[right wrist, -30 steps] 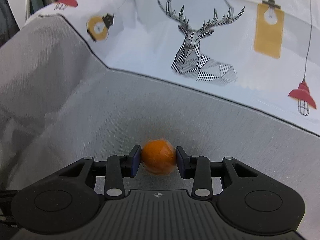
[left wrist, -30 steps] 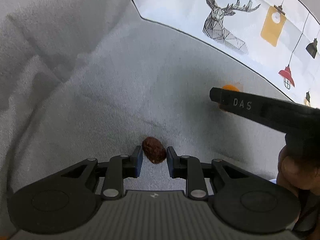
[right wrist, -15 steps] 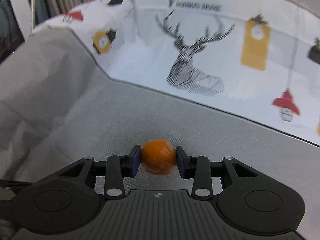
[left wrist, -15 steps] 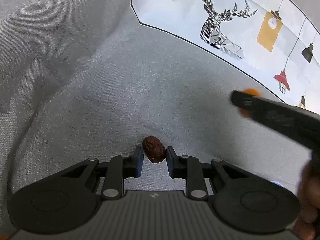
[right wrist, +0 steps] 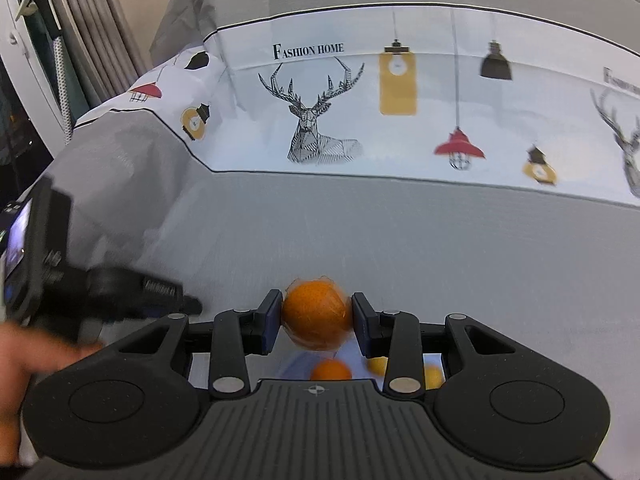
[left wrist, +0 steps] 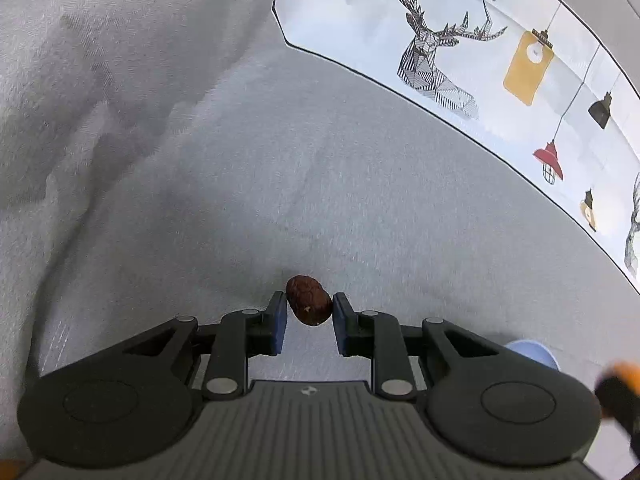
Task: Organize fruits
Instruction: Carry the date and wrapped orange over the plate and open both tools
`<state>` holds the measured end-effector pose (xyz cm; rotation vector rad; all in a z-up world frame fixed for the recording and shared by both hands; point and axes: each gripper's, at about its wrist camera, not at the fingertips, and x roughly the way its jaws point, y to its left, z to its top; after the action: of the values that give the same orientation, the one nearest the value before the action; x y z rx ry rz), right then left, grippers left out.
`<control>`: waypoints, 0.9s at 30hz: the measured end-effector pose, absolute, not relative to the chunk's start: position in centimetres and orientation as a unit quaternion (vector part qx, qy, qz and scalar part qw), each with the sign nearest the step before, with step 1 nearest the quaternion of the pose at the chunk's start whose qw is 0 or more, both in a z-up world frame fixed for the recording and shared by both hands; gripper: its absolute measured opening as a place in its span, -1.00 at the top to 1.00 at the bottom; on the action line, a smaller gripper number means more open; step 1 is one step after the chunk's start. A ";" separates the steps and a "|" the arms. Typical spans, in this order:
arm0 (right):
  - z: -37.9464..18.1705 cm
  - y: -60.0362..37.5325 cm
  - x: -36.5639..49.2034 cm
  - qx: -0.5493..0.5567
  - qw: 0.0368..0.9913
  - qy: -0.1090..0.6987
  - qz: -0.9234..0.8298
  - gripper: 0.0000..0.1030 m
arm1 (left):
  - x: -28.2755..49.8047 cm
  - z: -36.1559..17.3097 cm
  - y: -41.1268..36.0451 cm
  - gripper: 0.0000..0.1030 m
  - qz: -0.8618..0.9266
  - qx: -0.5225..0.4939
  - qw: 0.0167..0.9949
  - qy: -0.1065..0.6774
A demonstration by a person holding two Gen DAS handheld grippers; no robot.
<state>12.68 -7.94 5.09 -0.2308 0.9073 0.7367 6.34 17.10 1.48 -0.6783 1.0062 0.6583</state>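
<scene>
My left gripper (left wrist: 308, 322) is shut on a small dark brown wrinkled fruit (left wrist: 309, 299) and holds it over the grey bedcover (left wrist: 340, 200). My right gripper (right wrist: 314, 320) is shut on an orange (right wrist: 314, 314) and holds it above a pale blue plate (right wrist: 304, 362). On that plate lie another orange (right wrist: 331, 370) and two small yellow fruits (right wrist: 378, 364), partly hidden behind the gripper. The plate's rim (left wrist: 532, 354) also shows at the lower right of the left wrist view. The left gripper shows blurred at the left of the right wrist view (right wrist: 172, 298).
A white printed cloth with deer and lamps (right wrist: 360, 112) lies across the far side of the bed. Grey curtains and a rack (right wrist: 60, 40) stand at the far left. The right gripper's blurred tip with the orange (left wrist: 618, 384) shows at the right edge of the left wrist view.
My right gripper has carried the orange to the right and back, over the blue plate. My left gripper has lifted slightly with the brown fruit still held.
</scene>
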 end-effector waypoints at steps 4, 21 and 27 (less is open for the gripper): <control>5.1 -10.9 10.4 -0.098 0.835 0.425 0.334 0.24 | 5.9 1.5 16.8 0.50 0.293 -0.311 0.773 0.468; 2.0 -18.4 12.9 -0.056 0.852 0.454 0.256 0.24 | 6.3 1.1 17.2 0.53 0.264 -0.352 0.765 0.470; 2.2 -18.7 12.6 -0.049 0.851 0.449 0.266 0.24 | 7.4 1.4 16.6 0.33 0.265 -0.358 0.777 0.444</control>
<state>12.61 -18.72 2.24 -0.1025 0.9460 0.5603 7.36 16.62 1.41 -0.7747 0.9614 0.5740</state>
